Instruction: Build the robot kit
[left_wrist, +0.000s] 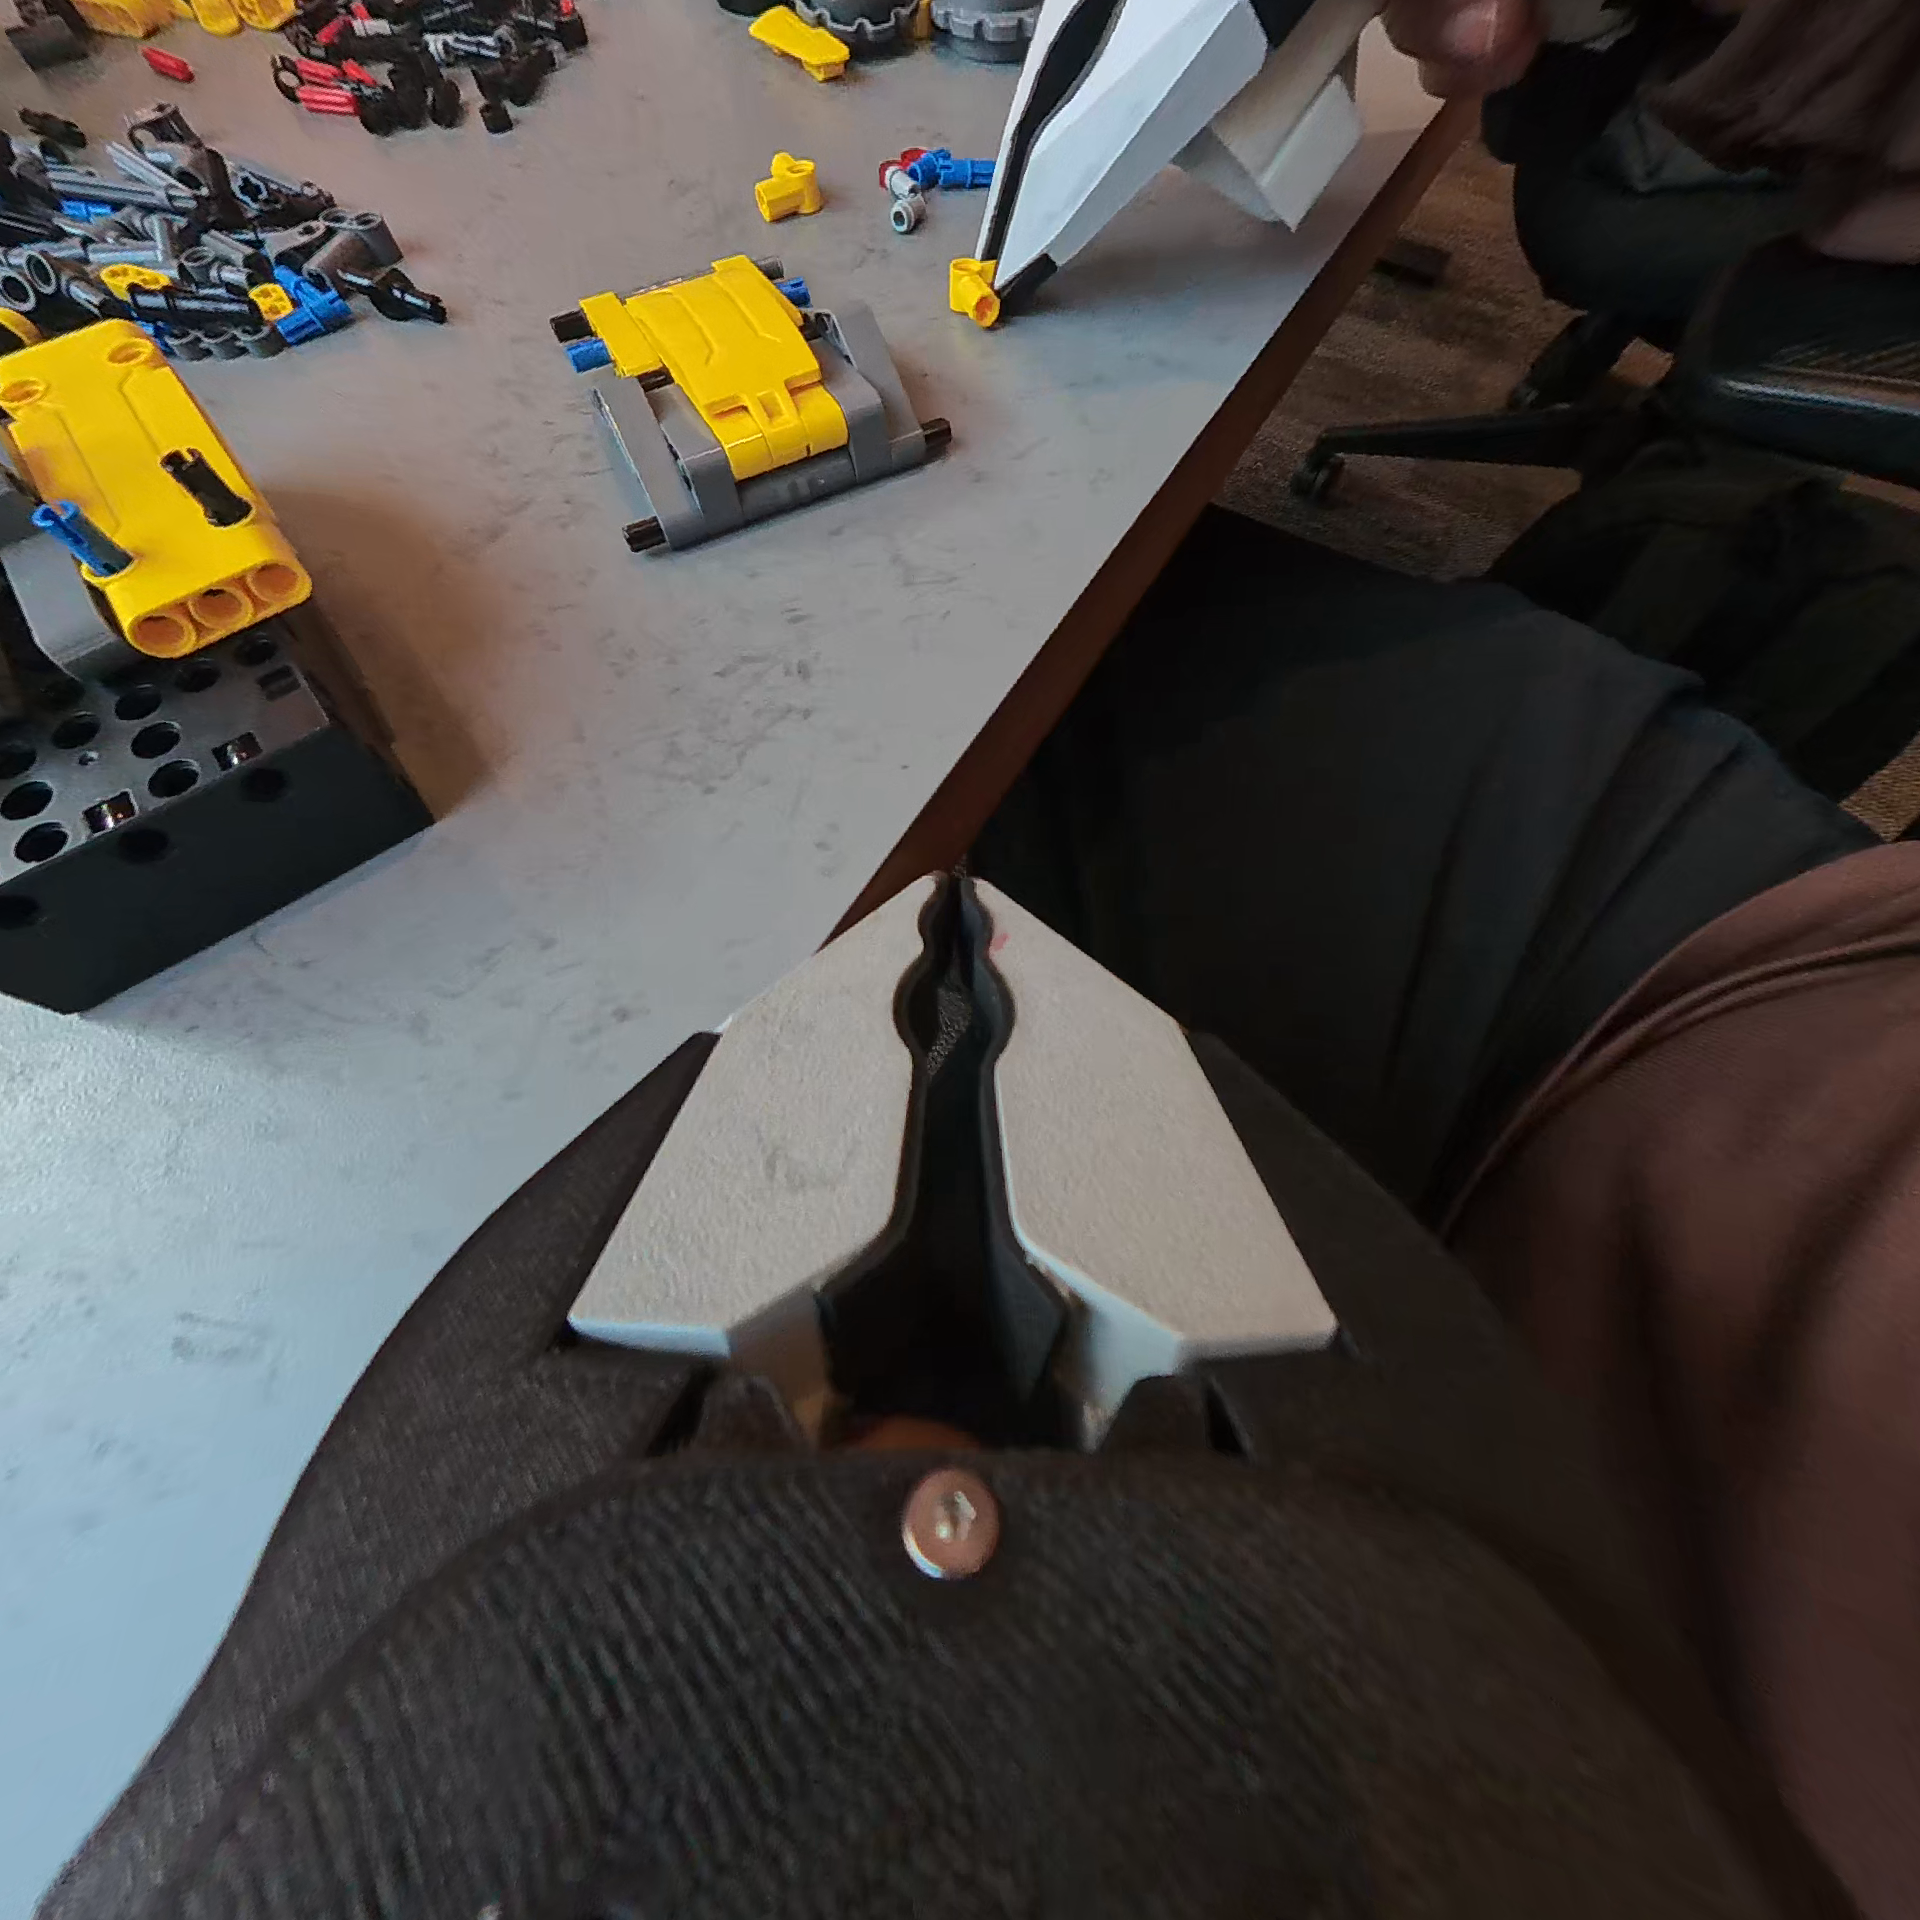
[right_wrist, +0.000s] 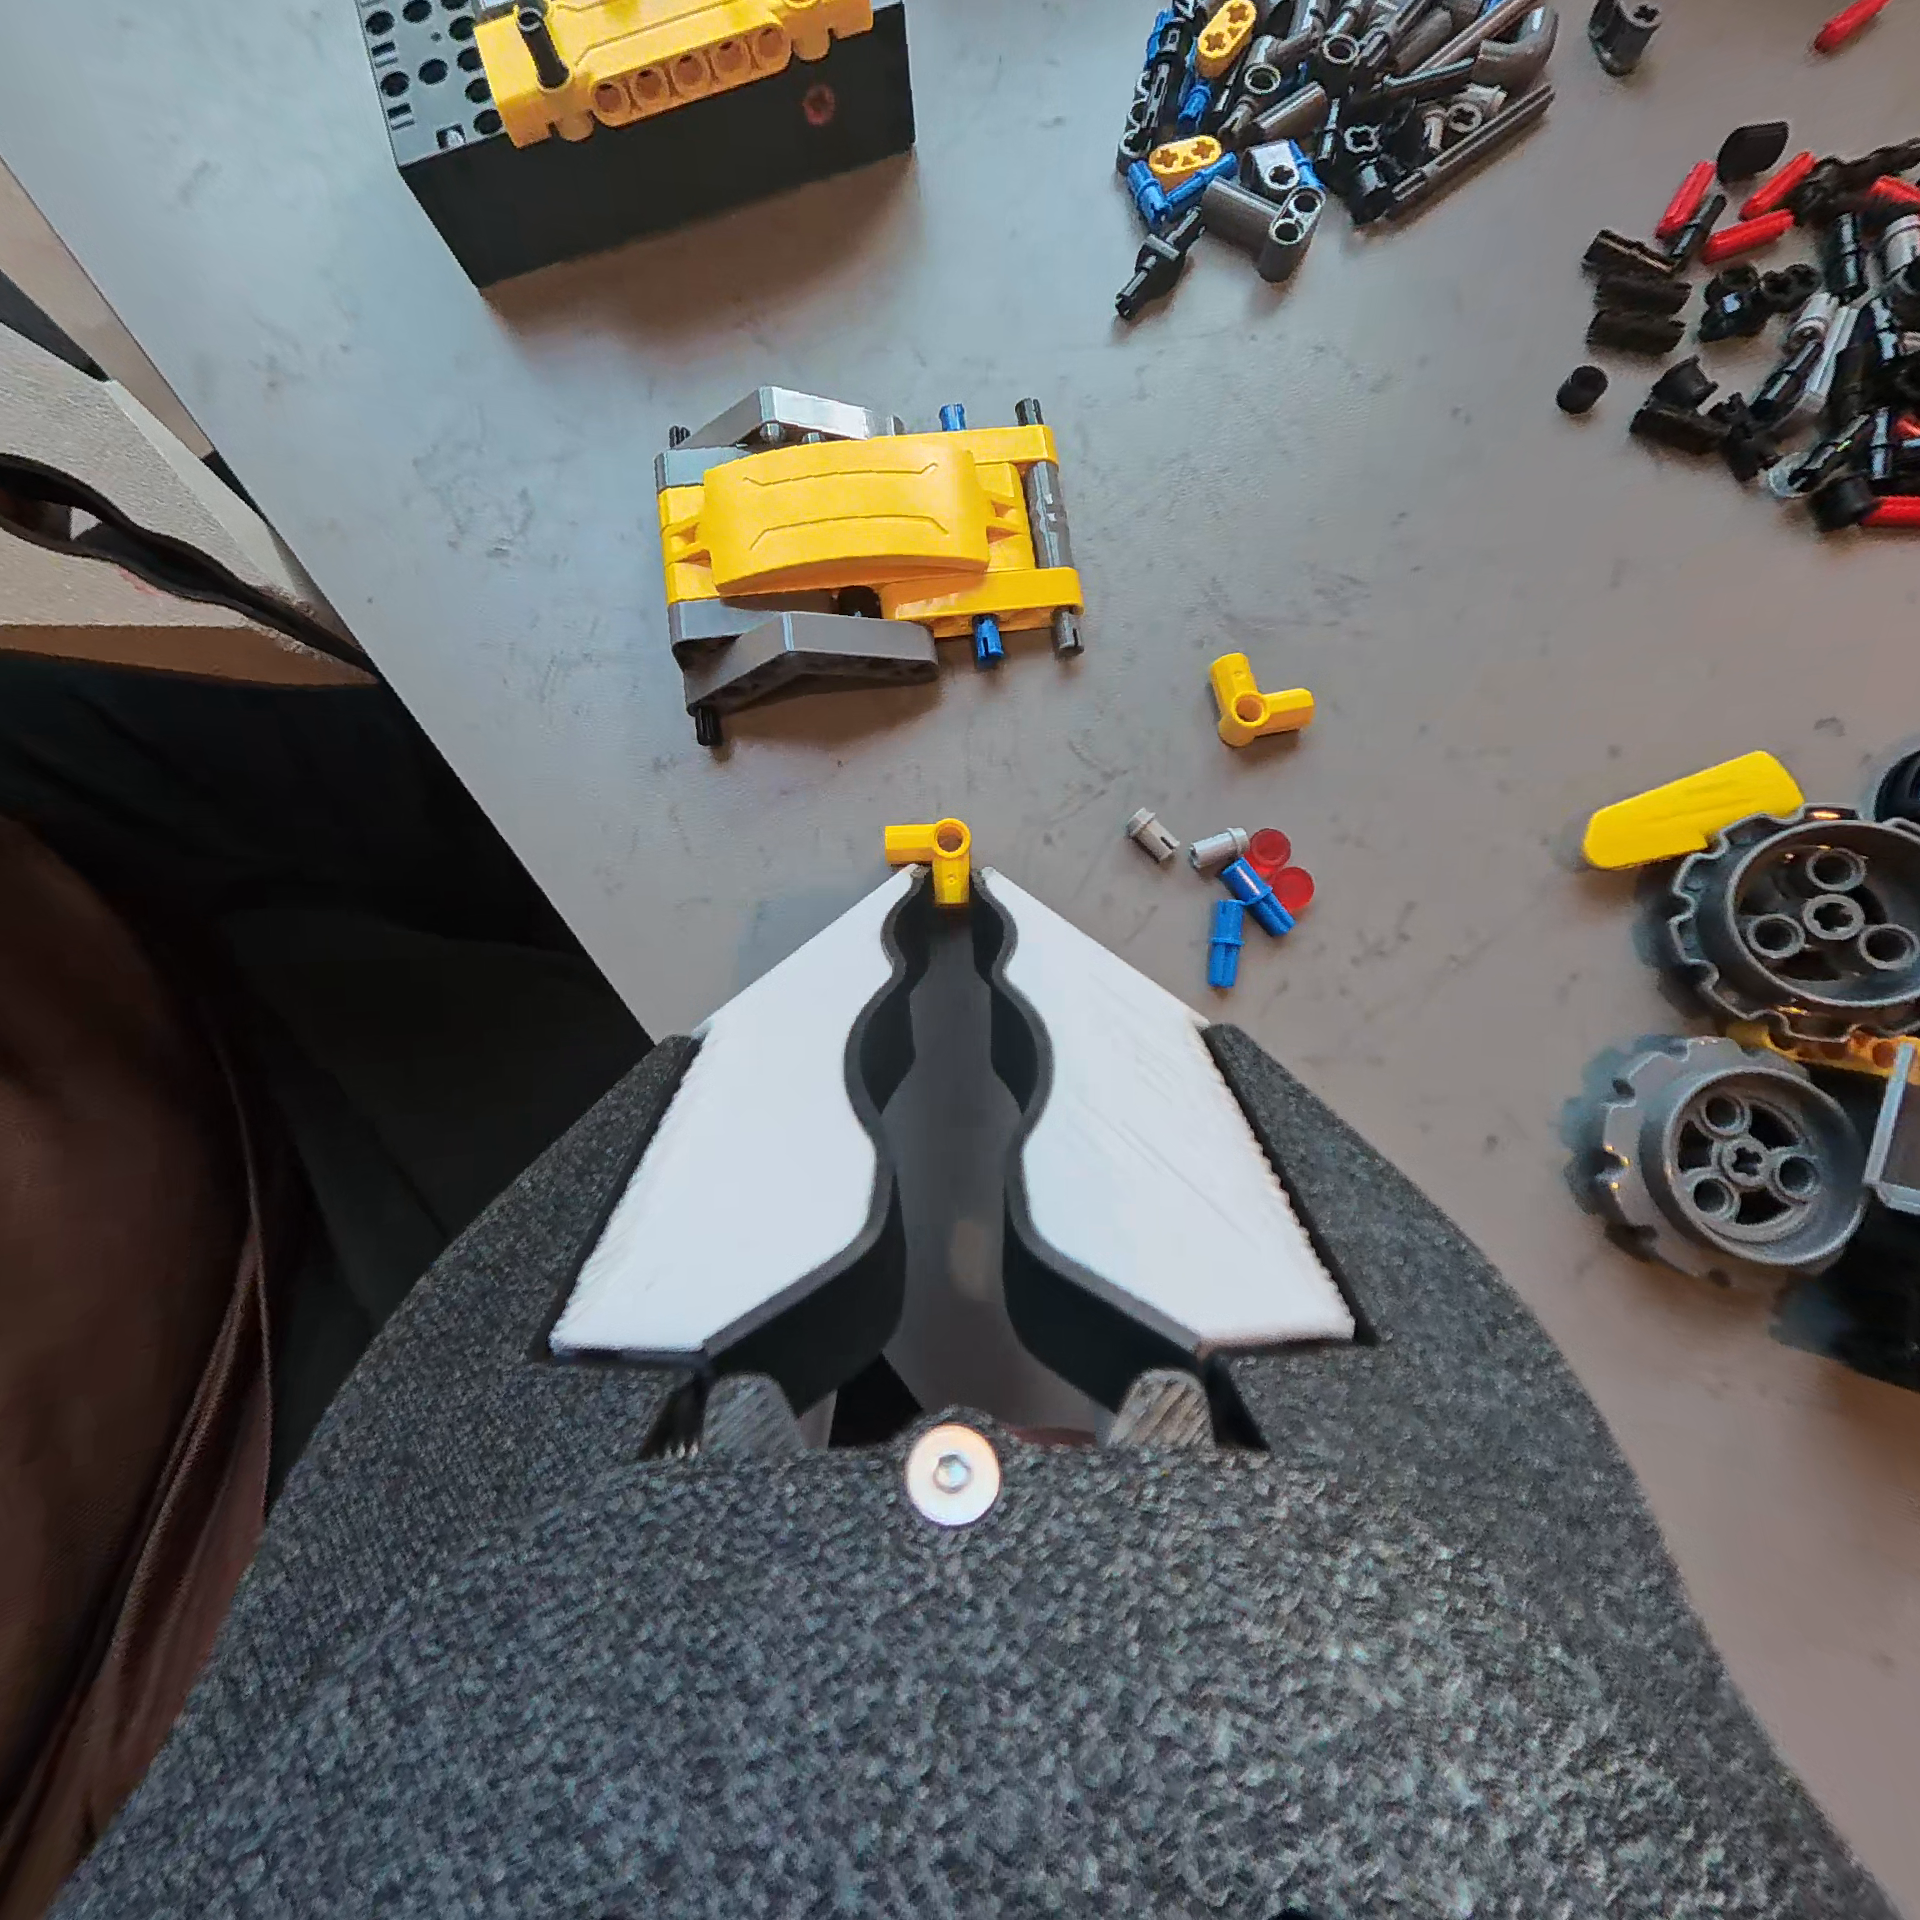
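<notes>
My right gripper (right_wrist: 948, 881) is shut on a small yellow L-shaped connector (right_wrist: 948, 854). The pads pinch one of its arms and it rests low on the grey table (right_wrist: 520, 343). The left wrist view shows the same grip, with the connector (left_wrist: 972, 288) at the white fingertips (left_wrist: 1023, 272). A yellow and grey assembly (right_wrist: 862, 530) lies just beyond it and also shows in the left wrist view (left_wrist: 743, 395). My left gripper (left_wrist: 954, 885) is shut, with nothing seen between its tips. It hangs at the table's near edge (left_wrist: 1039, 717), away from the parts.
A black perforated box (left_wrist: 156, 831) carries a yellow panel (left_wrist: 135, 478). A second yellow connector (right_wrist: 1252, 701), blue, grey and red pins (right_wrist: 1262, 883), grey wheels (right_wrist: 1808, 925) and piles of small parts (right_wrist: 1340, 125) lie about. A person's lap and an office chair (left_wrist: 1714, 395) are beside the table. Tip to tip, the grippers are about 15 cm apart.
</notes>
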